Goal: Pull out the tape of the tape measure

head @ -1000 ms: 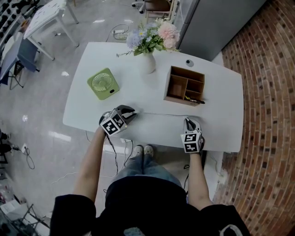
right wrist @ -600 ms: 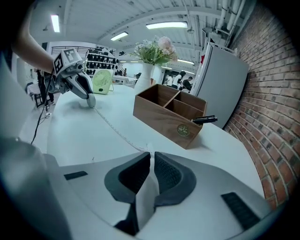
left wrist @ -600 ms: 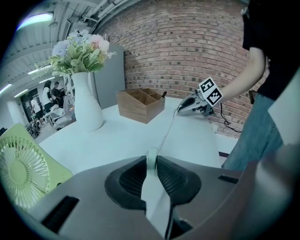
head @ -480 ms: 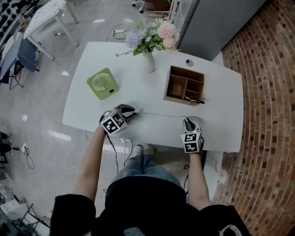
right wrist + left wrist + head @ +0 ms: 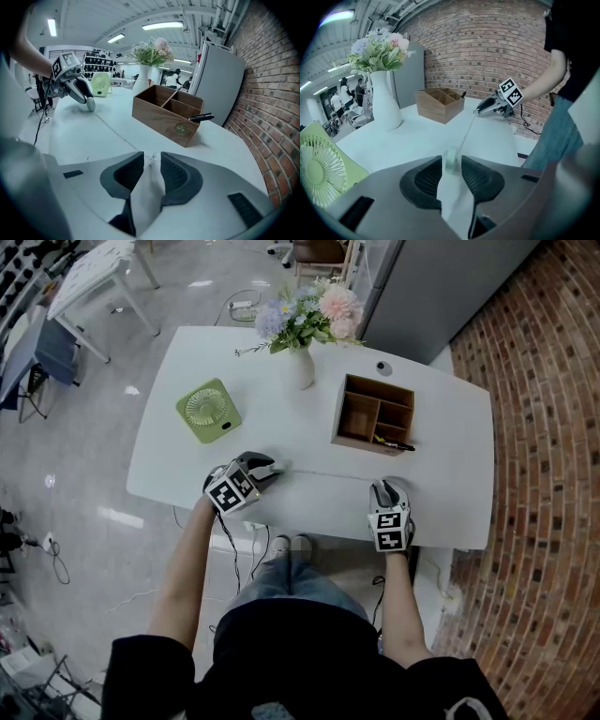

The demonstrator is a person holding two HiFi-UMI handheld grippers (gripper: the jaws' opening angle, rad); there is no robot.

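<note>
A small pale tape measure case (image 5: 451,159) stands on the white table (image 5: 441,427), between the tips of my left gripper (image 5: 451,169). That gripper's jaws are opening and its pads (image 5: 427,177) stand just clear of the case. The thin tape (image 5: 328,474) lies stretched flat across the table to my right gripper (image 5: 382,487). Its end (image 5: 151,157) rests in the gap between the right gripper's (image 5: 151,165) jaws, which are also opening, and the pads do not press on it. Each gripper shows in the other's view: the right gripper (image 5: 494,105) and the left gripper (image 5: 84,96).
A wooden organizer (image 5: 375,413) holding a black pen (image 5: 394,442) sits just beyond the tape. A white vase of flowers (image 5: 300,367) and a green fan (image 5: 208,410) stand farther back and left. The table's near edge runs right under both grippers.
Hardly anything has shifted: both grippers keep their places at the two ends of the tape, which still lies stretched between them.
</note>
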